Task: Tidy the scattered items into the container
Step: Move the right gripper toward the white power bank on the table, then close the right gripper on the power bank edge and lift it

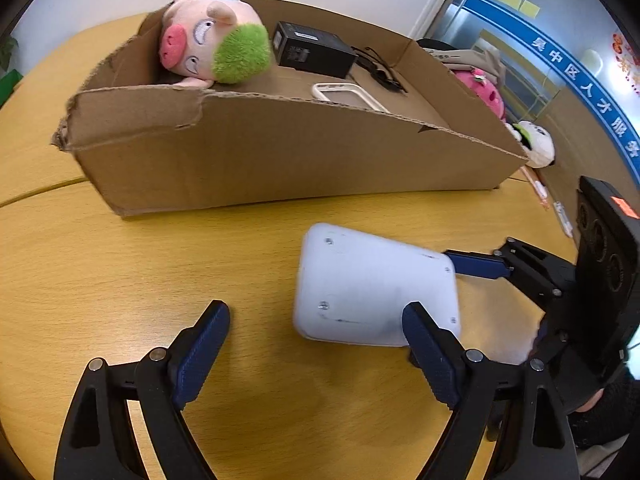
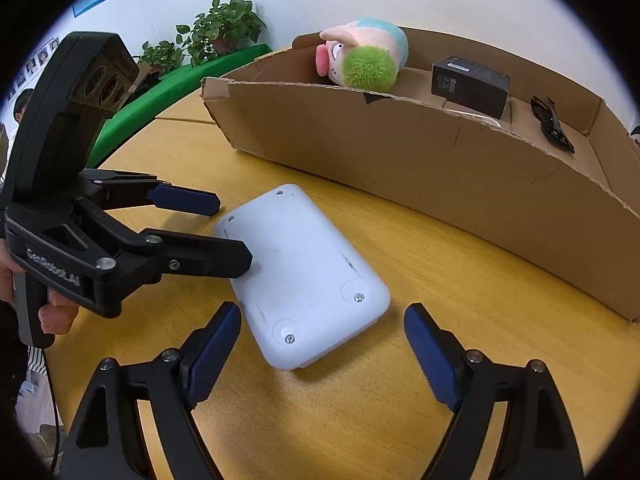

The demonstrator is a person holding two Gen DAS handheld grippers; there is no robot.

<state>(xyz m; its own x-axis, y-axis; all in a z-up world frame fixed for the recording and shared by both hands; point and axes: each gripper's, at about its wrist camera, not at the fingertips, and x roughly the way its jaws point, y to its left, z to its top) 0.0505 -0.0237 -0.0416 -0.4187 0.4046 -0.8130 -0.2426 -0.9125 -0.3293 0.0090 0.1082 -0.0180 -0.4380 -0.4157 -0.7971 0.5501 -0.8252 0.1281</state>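
1. Left wrist view: the left gripper [image 1: 316, 322] stands wide with nothing between its pads. The white plastic case [image 1: 376, 288] lies flat on the wooden table [image 1: 140, 280], screw side up, just ahead; its near corner sits behind the right-hand fingertip, and most of it lies to the right of the gap. The right gripper [image 1: 476, 268] reaches in from the right, one blue pad at the case's far edge.

2. Behind stands the cardboard box [image 1: 280, 156], holding a plush pig [image 1: 212, 40], a black adapter [image 1: 312, 48], black glasses [image 1: 380, 68] and a white frame [image 1: 344, 96]. Only this view shows the pink toy [image 1: 488, 92] and white plush [image 1: 536, 144] beyond the box.

3. Right wrist view: the right gripper [image 2: 322, 320] is spread wide, empty, with the case's [image 2: 304, 276] near end between its tips, untouched. The left gripper [image 2: 234, 232] straddles the case's far corner without clamping it.

4. Only here: the hand [image 2: 52, 308] on the left gripper's handle, and potted plants [image 2: 216, 28].
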